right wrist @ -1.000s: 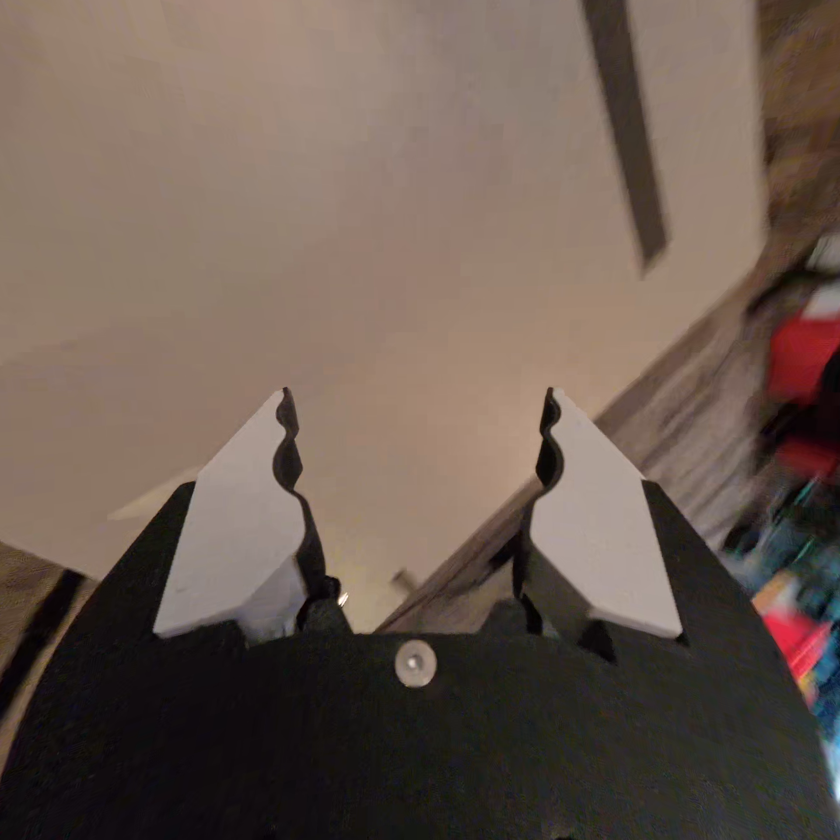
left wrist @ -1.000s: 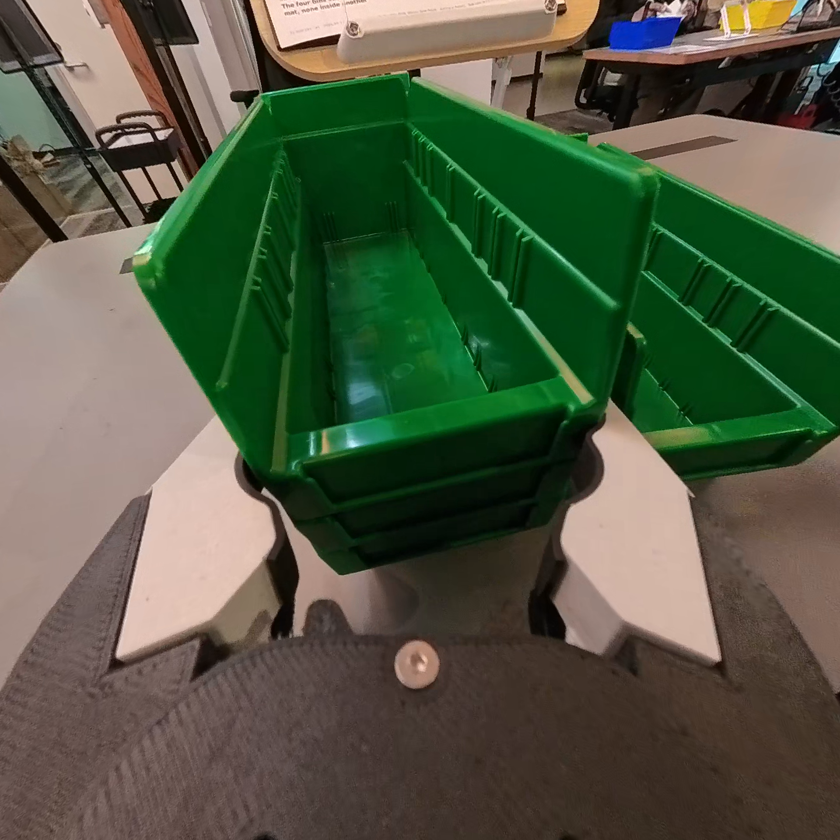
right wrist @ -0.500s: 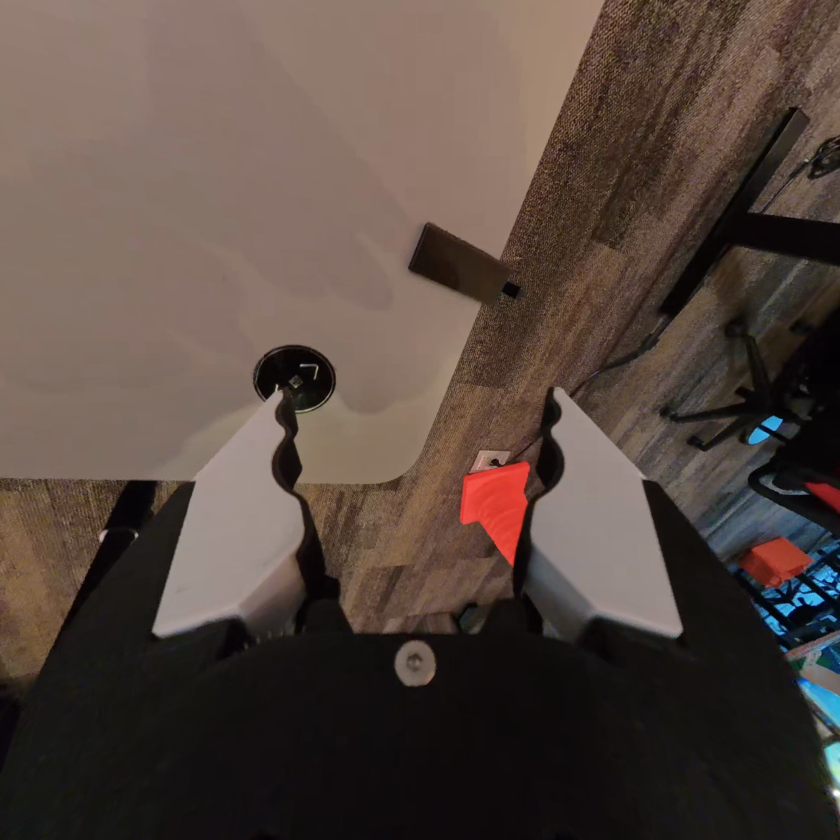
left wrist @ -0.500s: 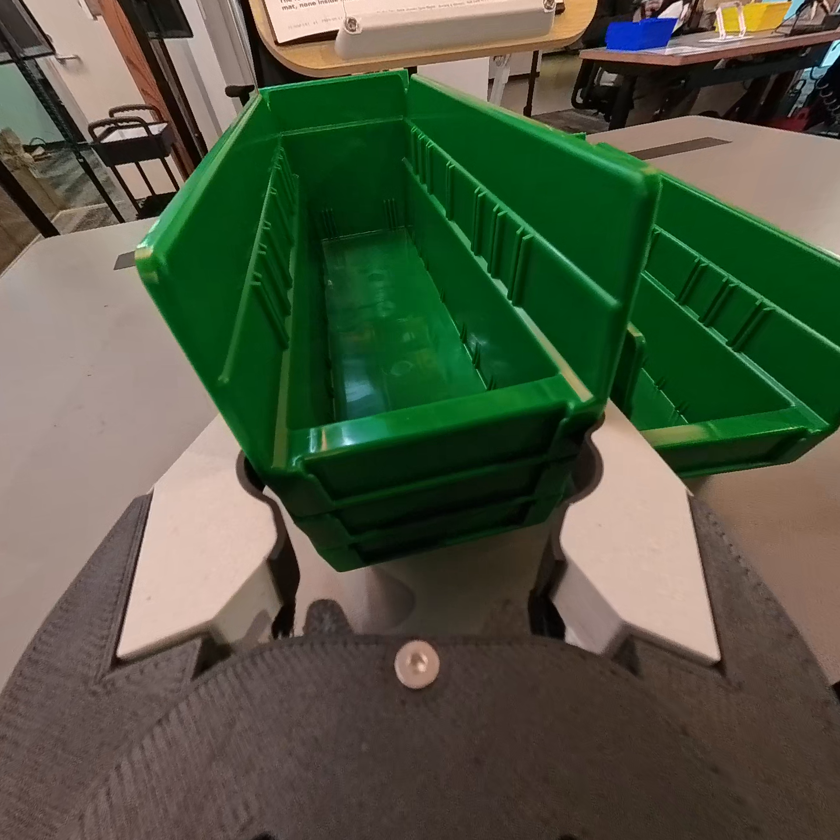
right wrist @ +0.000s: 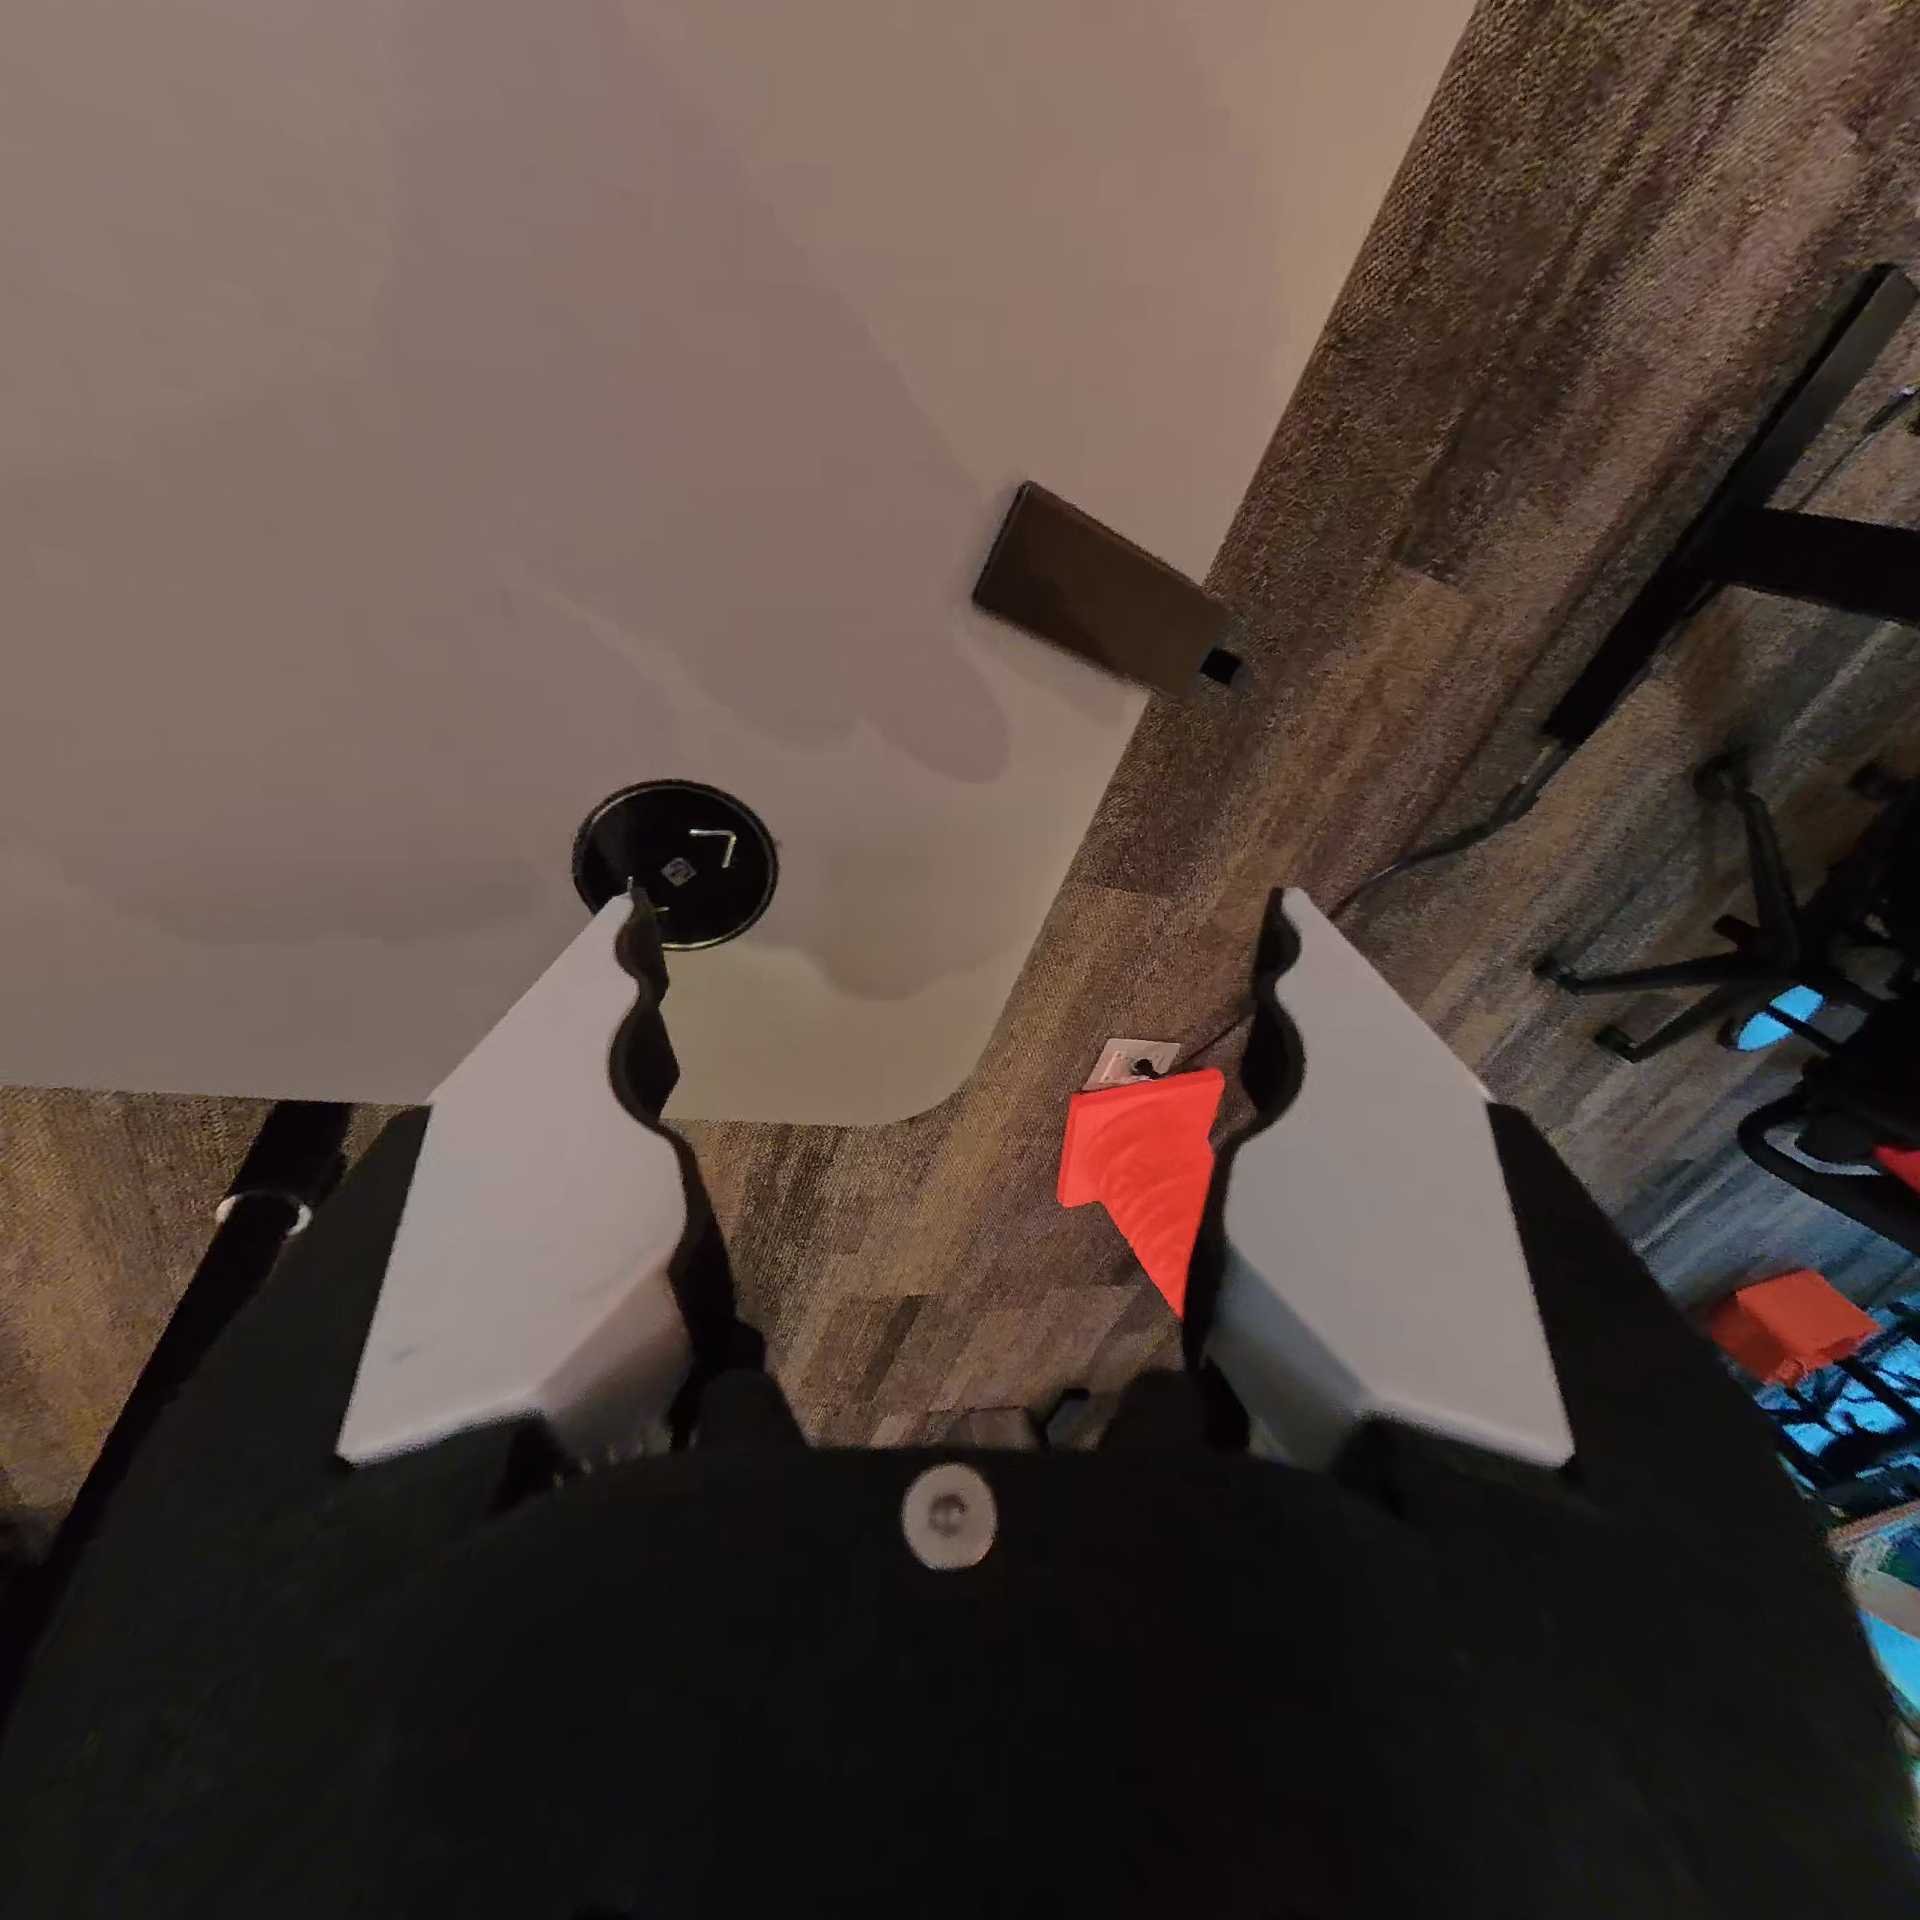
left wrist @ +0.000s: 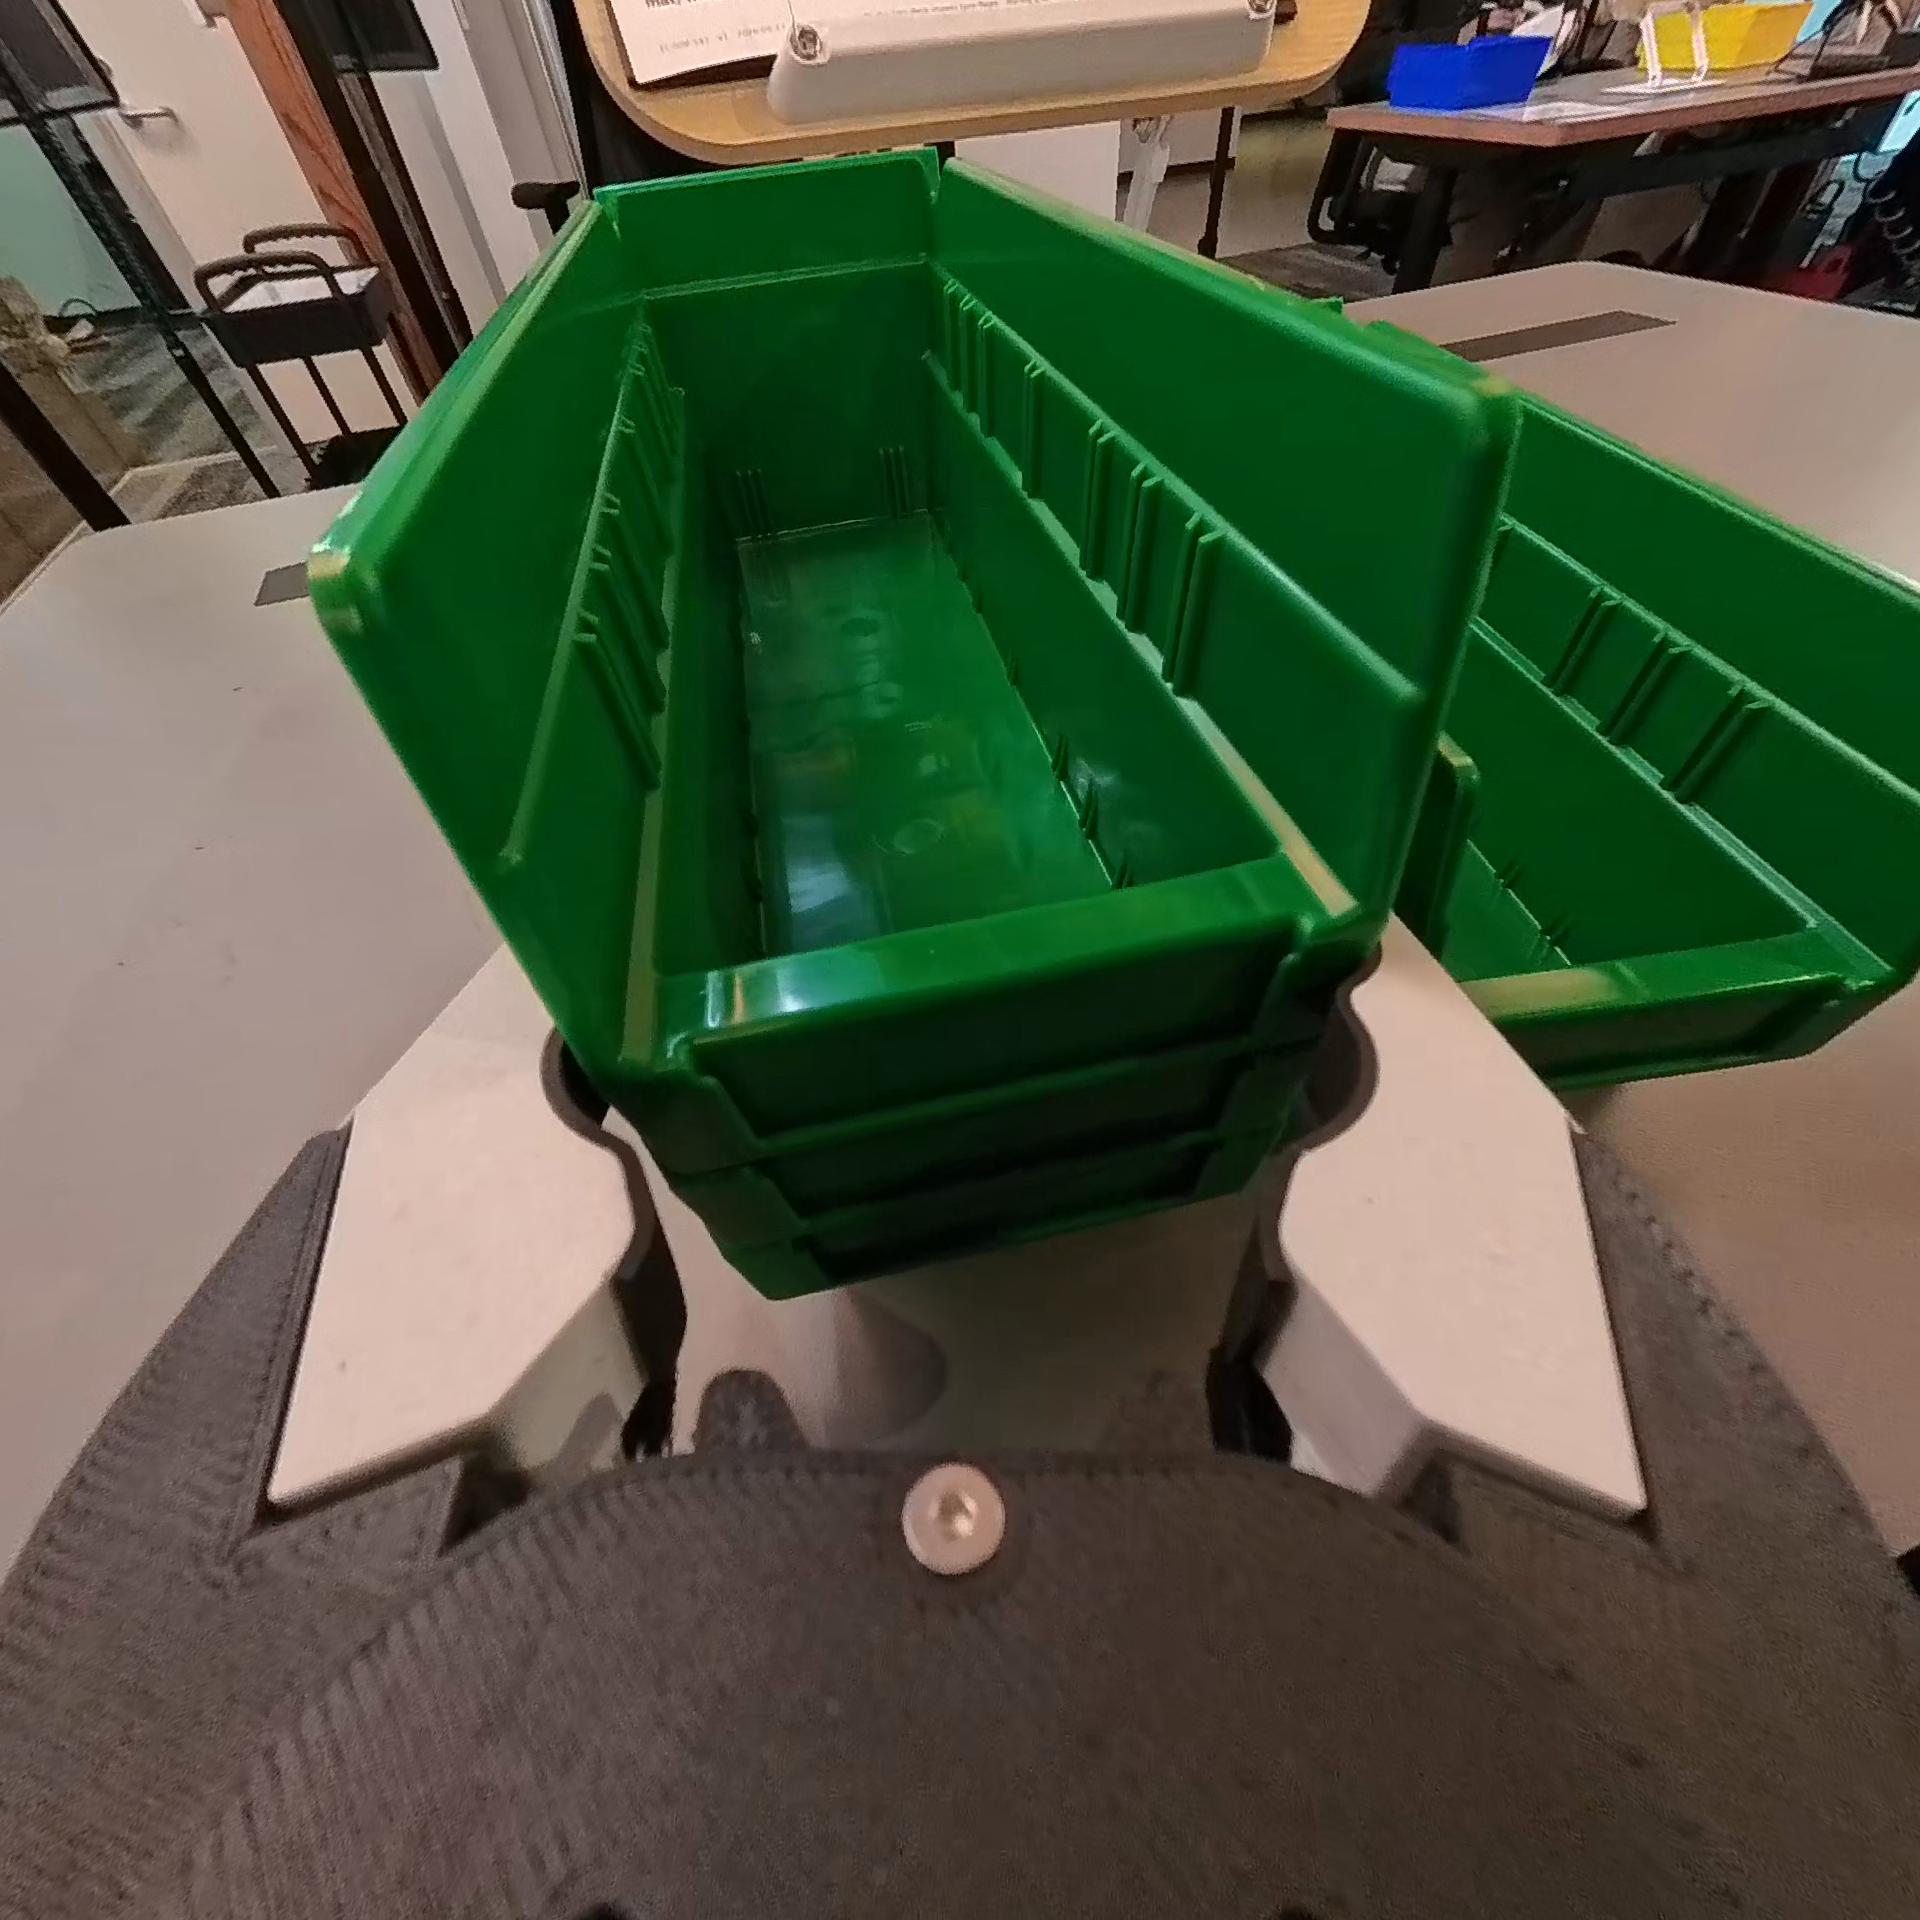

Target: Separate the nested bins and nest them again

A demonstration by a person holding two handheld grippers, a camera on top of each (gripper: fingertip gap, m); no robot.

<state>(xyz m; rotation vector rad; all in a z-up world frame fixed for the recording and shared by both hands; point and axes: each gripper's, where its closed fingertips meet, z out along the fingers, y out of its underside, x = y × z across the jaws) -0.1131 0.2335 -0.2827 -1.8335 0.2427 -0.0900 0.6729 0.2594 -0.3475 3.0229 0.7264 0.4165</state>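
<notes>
Left gripper (left wrist: pixel 956 1049): grey fingers (left wrist: pixel 457 1226) set against either side of the near end of a stack of green bins (left wrist: pixel 935 644), pinching it across its width; three front lips show one under another, so three bins sit nested. The stack runs lengthwise away from the camera, its near end over the near edge of the grey desk (left wrist: pixel 187 831) and its far end toward the desk's far edge; whether its base rests on the surface or is lifted cannot be told. Interior of the top bin empty, ribbed side walls, glossy floor. Single green bin (left wrist: pixel 1662 831): lies just beside the stack on its right, angled toward the desk's right edge, open side up, its near corner partly hidden behind the stack's right wall; contact between the two cannot be told. Dark strip (left wrist: pixel 1558 335) inset in the desk near the far right corner. Beyond the desk: wooden board (left wrist: pixel 1299 73), black cart (left wrist: pixel 301 322), another table carrying a blue bin (left wrist: pixel 1465 73) and a yellow bin (left wrist: pixel 1714 36). Right gripper (right wrist: pixel 951 914): fingers spread wide, nothing between them, pointing down at a corner of a pale desk (right wrist: pixel 520 416), well apart from the bins, none of which show in its view. Round black grommet (right wrist: pixel 686 862) near that corner; dark rectangular plate (right wrist: pixel 1101 603) at the desk's edge. Below: brown carpet (right wrist: pixel 1403 520), a red arrow-shaped piece (right wrist: pixel 1138 1164), chair bases.
</notes>
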